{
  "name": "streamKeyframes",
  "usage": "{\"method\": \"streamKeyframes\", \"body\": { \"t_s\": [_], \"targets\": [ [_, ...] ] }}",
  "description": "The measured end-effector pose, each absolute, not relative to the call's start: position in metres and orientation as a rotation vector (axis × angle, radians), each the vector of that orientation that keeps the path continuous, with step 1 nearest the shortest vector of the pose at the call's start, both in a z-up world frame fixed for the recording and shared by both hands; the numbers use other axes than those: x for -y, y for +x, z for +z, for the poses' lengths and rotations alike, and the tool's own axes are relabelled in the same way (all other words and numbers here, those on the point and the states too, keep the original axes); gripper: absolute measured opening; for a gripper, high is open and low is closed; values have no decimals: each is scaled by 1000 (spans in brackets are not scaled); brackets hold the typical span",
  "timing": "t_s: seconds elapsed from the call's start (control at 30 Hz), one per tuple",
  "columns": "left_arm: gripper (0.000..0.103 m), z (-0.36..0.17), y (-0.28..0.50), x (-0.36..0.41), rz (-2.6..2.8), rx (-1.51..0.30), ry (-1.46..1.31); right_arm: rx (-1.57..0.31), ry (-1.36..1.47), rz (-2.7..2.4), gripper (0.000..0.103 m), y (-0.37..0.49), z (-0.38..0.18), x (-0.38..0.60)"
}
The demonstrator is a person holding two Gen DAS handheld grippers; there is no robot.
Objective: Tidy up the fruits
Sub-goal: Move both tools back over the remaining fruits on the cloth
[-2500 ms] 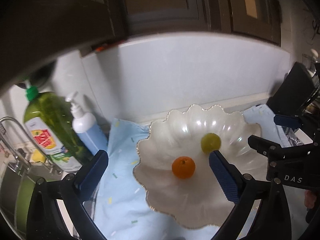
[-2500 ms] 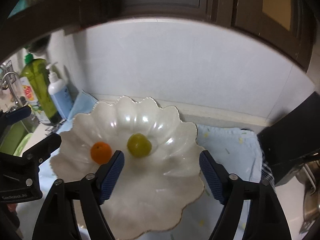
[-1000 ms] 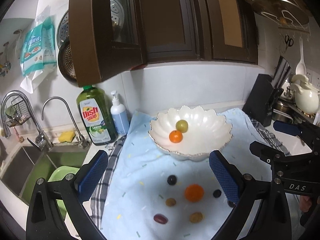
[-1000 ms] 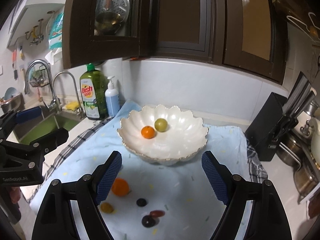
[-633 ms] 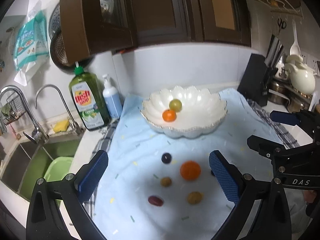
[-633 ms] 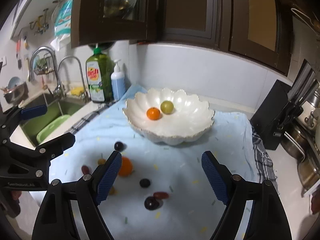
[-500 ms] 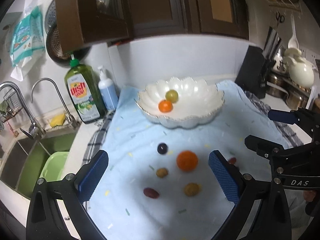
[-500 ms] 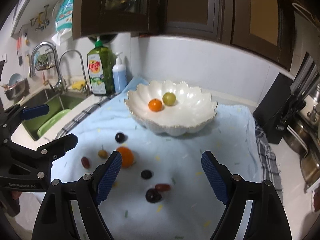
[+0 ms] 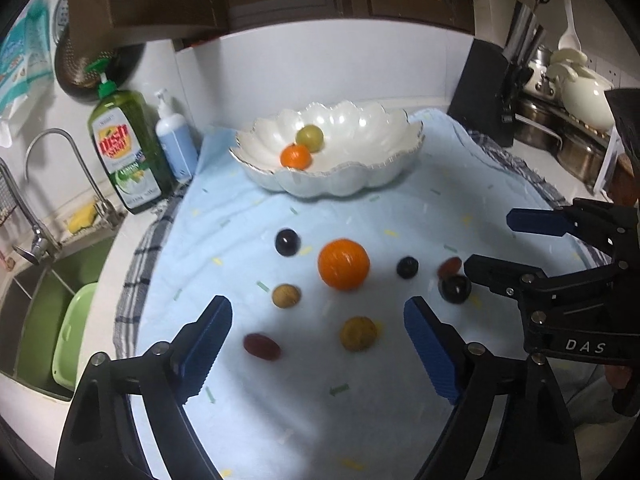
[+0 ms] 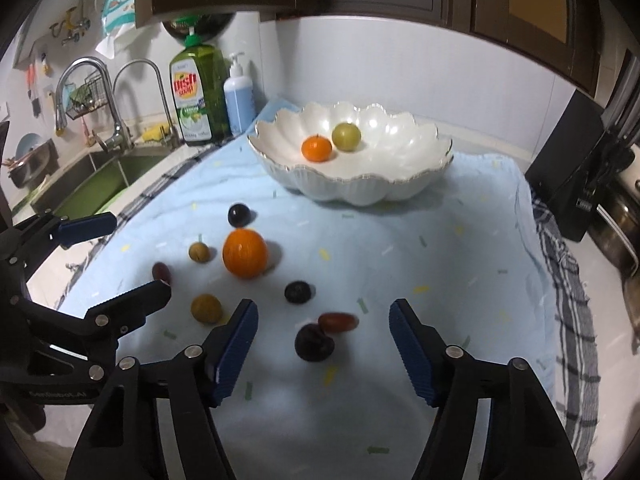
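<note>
Bowl [image 10: 360,188] holds small orange [image 10: 316,149], green fruit [image 10: 346,136].

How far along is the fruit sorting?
Done: a small orange and a green fruit sit in the white bowl. In hand: nothing; left gripper and right gripper are closing, empty. Left: seven fruits on the blue cloth, including the large orange.

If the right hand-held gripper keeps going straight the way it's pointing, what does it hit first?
Most likely the dark plum, with the red grape touching it just behind. Both sit on the blue towel between the closing, still empty fingers of the right hand-held gripper. Depth is hard to judge.
</note>
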State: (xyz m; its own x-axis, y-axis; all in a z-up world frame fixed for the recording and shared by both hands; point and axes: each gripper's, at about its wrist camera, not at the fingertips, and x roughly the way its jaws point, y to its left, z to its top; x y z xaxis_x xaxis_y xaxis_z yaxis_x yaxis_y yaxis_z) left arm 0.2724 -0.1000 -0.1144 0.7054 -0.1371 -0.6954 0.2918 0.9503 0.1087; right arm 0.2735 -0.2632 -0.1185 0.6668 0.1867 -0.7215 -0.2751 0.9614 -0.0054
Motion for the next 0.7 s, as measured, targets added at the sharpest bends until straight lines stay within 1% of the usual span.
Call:
{"method": "streamKeyframes", "body": {
  "t_s": [0.27, 0.43, 0.7],
  "targets": [
    [79, -136, 281, 106, -270, -820, 207, -874, -119, 264, 56, 277, -141, 261],
    [75, -147, 287, 109, -286, -857, 186, -903, -108, 269, 54, 279, -151, 261],
    [60, -163, 295, 113, -292, -902, 188, -930, -112, 274, 47, 284, -162, 259]
  ]
}}
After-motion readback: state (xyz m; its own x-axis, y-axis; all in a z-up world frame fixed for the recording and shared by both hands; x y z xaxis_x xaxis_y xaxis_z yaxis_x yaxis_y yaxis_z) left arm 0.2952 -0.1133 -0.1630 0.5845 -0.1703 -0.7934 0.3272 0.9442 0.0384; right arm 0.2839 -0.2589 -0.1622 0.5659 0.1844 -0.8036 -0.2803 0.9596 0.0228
